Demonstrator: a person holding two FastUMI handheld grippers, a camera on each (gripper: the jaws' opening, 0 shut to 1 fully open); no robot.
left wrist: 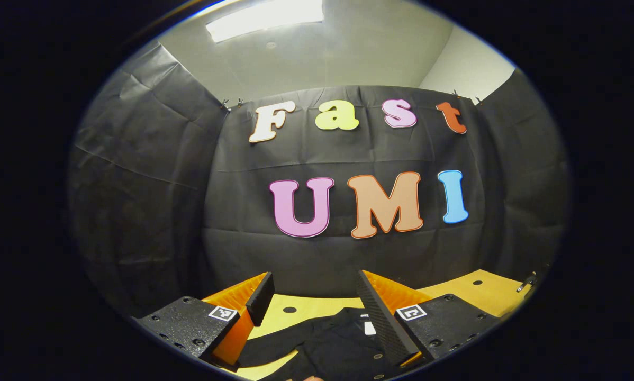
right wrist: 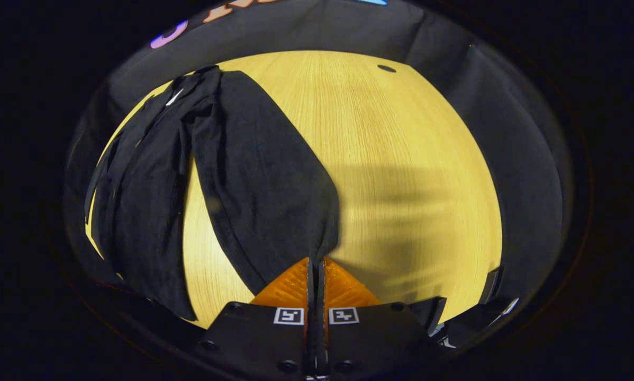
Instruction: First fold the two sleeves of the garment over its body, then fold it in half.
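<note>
A black garment [right wrist: 147, 174] lies on the yellow wooden table [right wrist: 401, 159] in the right gripper view. One long black sleeve [right wrist: 264, 180] is lifted off the table, and my right gripper [right wrist: 315, 262] is shut on its end. The garment's body stays bunched at the left. In the left gripper view my left gripper [left wrist: 311, 299] is open, held level above the garment's collar end [left wrist: 338, 338], with nothing between its fingers.
Black cloth walls stand behind the table [left wrist: 454, 288] on all sides. A small dark hole [right wrist: 386, 68] marks the tabletop at the far right. Bare wood spreads to the right of the lifted sleeve.
</note>
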